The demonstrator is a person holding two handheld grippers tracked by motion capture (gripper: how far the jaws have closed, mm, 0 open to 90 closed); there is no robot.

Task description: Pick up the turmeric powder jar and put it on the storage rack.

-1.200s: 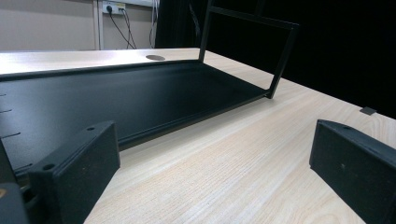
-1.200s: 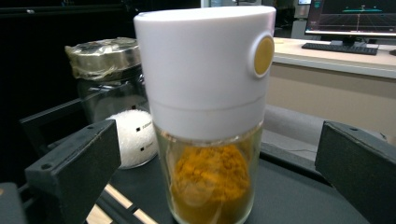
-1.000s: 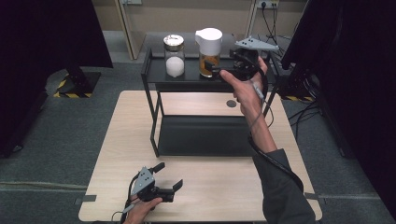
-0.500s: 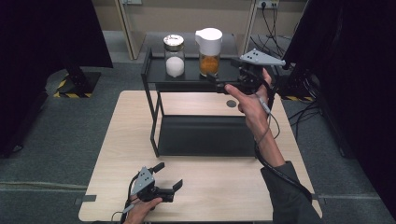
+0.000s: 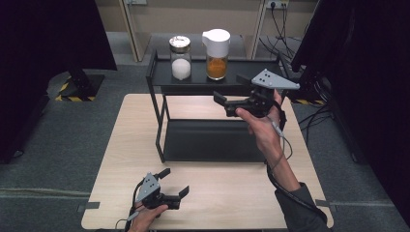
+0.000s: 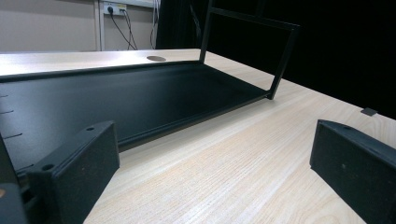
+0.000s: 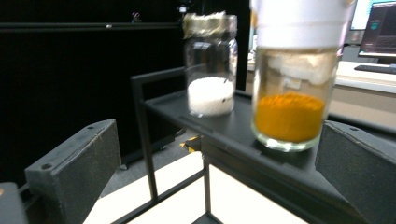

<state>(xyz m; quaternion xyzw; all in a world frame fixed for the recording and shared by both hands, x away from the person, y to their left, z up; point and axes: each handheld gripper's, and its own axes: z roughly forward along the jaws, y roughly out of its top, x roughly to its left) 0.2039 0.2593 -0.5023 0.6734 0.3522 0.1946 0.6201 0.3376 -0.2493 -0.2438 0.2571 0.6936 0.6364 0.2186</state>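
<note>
Up on the rack's top shelf (image 5: 193,83), the orange-powder jar (image 5: 216,54) stands upright, just ahead of the right hand-held gripper (image 5: 231,92), jaws apart; left hand-held gripper (image 5: 175,183) idles open, well away.

High view: fixed overhead, facing forward and down over table (image 5: 232,193) and black rack (image 5: 212,140). Left gripper view: low, near tabletop, facing rack's lower tray (image 6: 116,102). Right gripper view: close, level with top shelf (image 7: 243,135), facing turmeric jar (image 7: 292,74) and salt jar (image 7: 210,65). Rack common to all three.
</note>
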